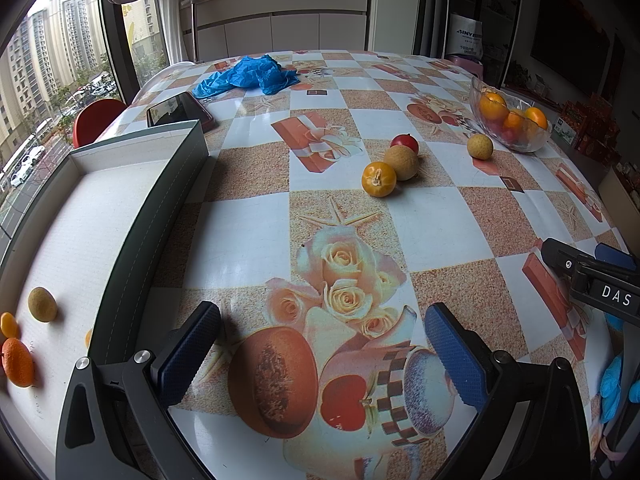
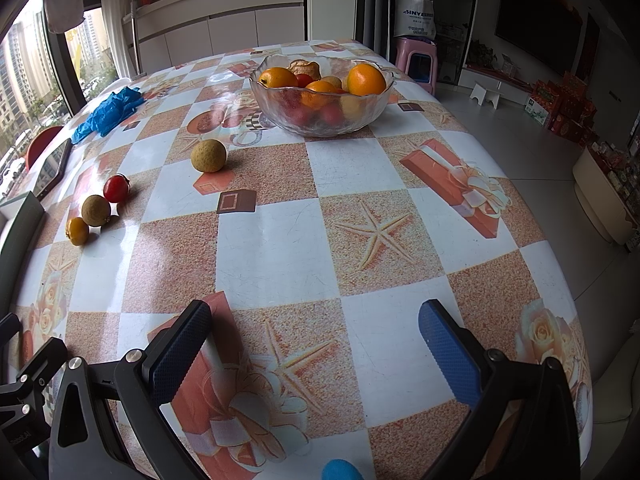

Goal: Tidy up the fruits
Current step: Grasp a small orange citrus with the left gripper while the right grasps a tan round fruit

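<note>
Both sets of tongs spread wide, pinching nothing: left gripper (image 1: 322, 344), right gripper (image 2: 316, 344). Loose fruit at eleven o'clock of the right tongs: kumquat (image 2: 77, 231), longan (image 2: 96, 210), cherry tomato (image 2: 116, 188). Round, likely to roll off the slick tablecloth (image 2: 280, 236) if nudged. Only the left view shows the box (image 1: 80, 216), already holding fruit; only the right shows the glass bowl (image 2: 320, 120) fully.

Your left gripper (image 1: 322, 344) and right gripper (image 2: 316, 342) share black angular frames, silver screws behind the jaws, and blue textured pads (image 2: 448, 354) lining them.
</note>
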The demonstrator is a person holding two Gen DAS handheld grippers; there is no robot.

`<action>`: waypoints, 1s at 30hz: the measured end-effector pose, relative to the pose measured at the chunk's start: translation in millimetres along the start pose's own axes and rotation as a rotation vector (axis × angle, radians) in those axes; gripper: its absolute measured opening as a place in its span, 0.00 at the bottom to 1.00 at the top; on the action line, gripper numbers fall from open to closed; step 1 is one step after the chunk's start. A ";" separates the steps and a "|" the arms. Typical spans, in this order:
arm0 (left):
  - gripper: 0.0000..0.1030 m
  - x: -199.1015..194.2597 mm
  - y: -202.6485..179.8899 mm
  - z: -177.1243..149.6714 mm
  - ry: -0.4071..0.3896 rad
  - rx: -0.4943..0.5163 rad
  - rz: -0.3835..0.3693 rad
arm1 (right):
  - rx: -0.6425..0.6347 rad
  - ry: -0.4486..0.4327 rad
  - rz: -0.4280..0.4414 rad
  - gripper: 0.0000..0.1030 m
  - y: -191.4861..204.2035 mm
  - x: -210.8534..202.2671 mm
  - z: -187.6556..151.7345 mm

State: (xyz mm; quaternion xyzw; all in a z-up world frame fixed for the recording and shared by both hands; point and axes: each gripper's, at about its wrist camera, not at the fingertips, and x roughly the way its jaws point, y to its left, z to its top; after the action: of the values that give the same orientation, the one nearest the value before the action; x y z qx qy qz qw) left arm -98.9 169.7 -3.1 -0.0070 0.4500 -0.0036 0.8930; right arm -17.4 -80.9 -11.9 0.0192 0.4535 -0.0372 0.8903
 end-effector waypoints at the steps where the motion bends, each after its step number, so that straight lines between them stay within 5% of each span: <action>1: 0.99 0.0 0.0 0.1 0.000 0.001 0.000 | 0.002 0.001 0.000 1.00 -0.2 -0.2 0.0; 5: 0.99 -1.8 1.0 1.3 0.038 0.012 -0.020 | 0.016 0.092 0.016 1.00 -2.1 -3.5 3.2; 8: 0.99 -24.8 15.5 6.6 0.038 -0.074 -0.113 | 0.032 0.075 0.067 1.00 -5.1 -24.5 8.4; 11: 0.99 -63.6 28.9 28.9 -0.040 -0.119 -0.157 | 0.006 0.022 0.068 1.00 -3.4 -52.4 24.4; 24: 0.99 -240.7 58.0 143.2 -0.399 -0.043 -0.194 | -0.039 -0.224 0.216 1.00 14.2 -180.7 120.2; 27: 0.99 -240.5 55.5 144.3 -0.415 -0.002 -0.164 | -0.089 -0.185 0.225 1.00 23.2 -171.6 121.5; 30: 0.99 -198.1 48.8 123.1 -0.333 0.028 -0.116 | -0.123 -0.125 0.180 1.00 32.6 -137.9 109.9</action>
State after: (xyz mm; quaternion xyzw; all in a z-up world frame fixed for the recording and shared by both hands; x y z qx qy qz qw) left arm -117.8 222.1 228.6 -0.0210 0.2945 -0.0602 0.9535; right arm -6.8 -49.2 164.2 0.0027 0.3951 0.0696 0.9160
